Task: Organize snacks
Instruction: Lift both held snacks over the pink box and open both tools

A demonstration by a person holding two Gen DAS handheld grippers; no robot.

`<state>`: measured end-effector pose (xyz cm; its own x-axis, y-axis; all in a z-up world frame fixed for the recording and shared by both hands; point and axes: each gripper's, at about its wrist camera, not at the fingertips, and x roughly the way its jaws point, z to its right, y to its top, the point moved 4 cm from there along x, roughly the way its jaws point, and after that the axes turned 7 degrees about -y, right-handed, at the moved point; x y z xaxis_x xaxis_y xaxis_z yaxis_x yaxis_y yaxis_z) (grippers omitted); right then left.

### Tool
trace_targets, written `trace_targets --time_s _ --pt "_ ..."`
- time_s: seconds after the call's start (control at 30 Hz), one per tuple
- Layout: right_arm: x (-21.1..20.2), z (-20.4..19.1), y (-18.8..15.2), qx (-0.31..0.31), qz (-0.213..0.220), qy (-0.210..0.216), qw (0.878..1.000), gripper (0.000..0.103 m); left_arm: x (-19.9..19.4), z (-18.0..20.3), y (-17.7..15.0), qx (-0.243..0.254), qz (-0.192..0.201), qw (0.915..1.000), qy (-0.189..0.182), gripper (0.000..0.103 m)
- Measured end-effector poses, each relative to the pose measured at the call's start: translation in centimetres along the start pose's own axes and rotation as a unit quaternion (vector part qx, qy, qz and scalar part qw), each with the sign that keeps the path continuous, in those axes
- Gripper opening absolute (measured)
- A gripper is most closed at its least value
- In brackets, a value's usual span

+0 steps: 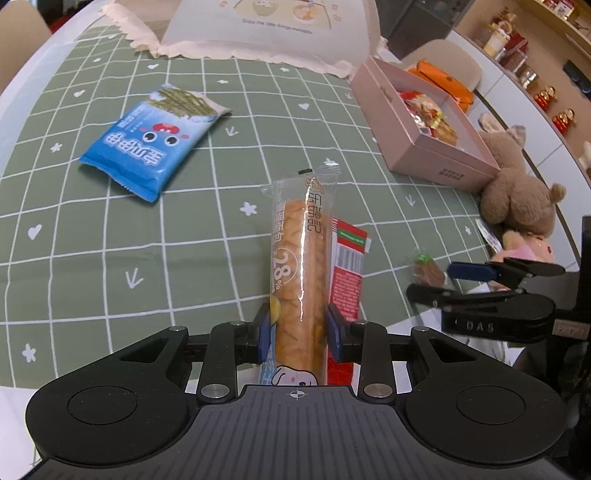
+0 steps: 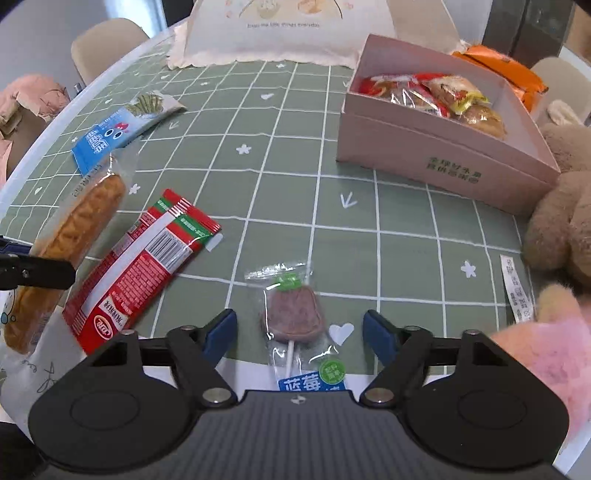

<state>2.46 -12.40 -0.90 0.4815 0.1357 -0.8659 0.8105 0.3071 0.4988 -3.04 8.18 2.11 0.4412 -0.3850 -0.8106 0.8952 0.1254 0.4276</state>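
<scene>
My left gripper [image 1: 298, 328] is shut on a long bread stick in a clear wrapper [image 1: 301, 266], held above the green checked tablecloth [image 1: 184, 240]. The same bread stick [image 2: 70, 236] shows at the left of the right wrist view. Under it lies a red snack packet [image 2: 147, 266]. My right gripper [image 2: 300, 332] stands open over a wrapped purple lollipop [image 2: 293, 314], which lies between the blue pads without touching them. A blue seaweed snack bag [image 1: 151, 140] rests farther back on the left. The pink box [image 2: 443, 158] at the right holds several wrapped snacks.
A brown plush bear [image 2: 561, 206] and a pink plush toy [image 2: 546, 354] sit by the right table edge. A white cloth bag [image 2: 288, 33] stands at the back, with orange packets [image 2: 509, 74] behind the box. Chairs surround the table.
</scene>
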Motion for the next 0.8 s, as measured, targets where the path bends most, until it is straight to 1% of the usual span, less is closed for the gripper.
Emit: trace_targets --time_s 0.03,0.07,0.13,0.2,0.27,0.37,0.43,0.5,0.57,0.6,0.67,0.73,0.77,0.8 --pt "-0.2 0.1 0.2 0.004 -0.002 0.006 1.000 0.038 0.1 0.2 0.0 0.002 -0.001 1.0000 0.000 0.035" --pt "-0.3 0.2 0.3 0.004 -0.011 0.009 1.000 0.035 0.1 0.3 0.0 0.004 -0.002 1.0000 0.000 0.035" --pt "-0.6 0.1 0.6 -0.005 -0.021 0.001 1.000 0.035 0.3 0.8 -0.1 0.008 -0.003 1.0000 0.000 0.035" --pt "-1.7 0.3 0.9 -0.002 -0.014 0.010 1.000 0.035 0.3 1.2 0.0 0.014 -0.004 0.9999 -0.002 0.035" --pt "-3.7 0.9 1.6 0.015 0.005 0.024 1.000 0.035 0.3 1.6 0.1 0.020 -0.003 0.9998 -0.003 0.035" --pt "-7.9 2.8 3.3 0.050 0.051 0.030 0.997 0.035 -0.2 2.7 0.8 0.030 0.003 0.9995 -0.013 0.035" --pt "-10.7 4.1 4.2 0.067 0.086 0.024 0.994 0.035 -1.5 4.0 2.5 0.040 0.020 0.9982 -0.040 0.035" --pt "-13.8 5.4 5.1 0.077 0.128 0.014 0.989 0.035 -3.4 5.8 5.2 0.059 0.048 0.9947 -0.070 0.035" --pt "-16.1 6.5 5.5 0.087 0.159 0.002 0.983 0.035 -6.1 8.4 9.1 0.092 0.092 0.9871 -0.093 0.035" --pt "-16.9 6.9 5.5 0.092 0.170 -0.003 0.981 0.035 -7.5 9.9 11.2 0.111 0.118 0.9813 -0.104 0.035" --pt "-18.2 7.9 5.4 0.107 0.188 -0.009 0.976 0.035 -9.8 13.0 15.0 0.146 0.162 0.9679 -0.124 0.035" --pt "-18.5 8.5 5.2 0.118 0.193 -0.016 0.974 0.035 -11.2 16.1 18.5 0.175 0.202 0.9529 -0.143 0.035" --pt "-18.5 8.7 4.9 0.123 0.192 -0.021 0.973 0.035 -11.5 17.7 20.3 0.193 0.220 0.9449 -0.147 0.035" --pt "-18.3 9.0 4.7 0.127 0.189 -0.027 0.973 0.035 -11.5 19.2 21.9 0.208 0.233 0.9387 -0.146 0.035"
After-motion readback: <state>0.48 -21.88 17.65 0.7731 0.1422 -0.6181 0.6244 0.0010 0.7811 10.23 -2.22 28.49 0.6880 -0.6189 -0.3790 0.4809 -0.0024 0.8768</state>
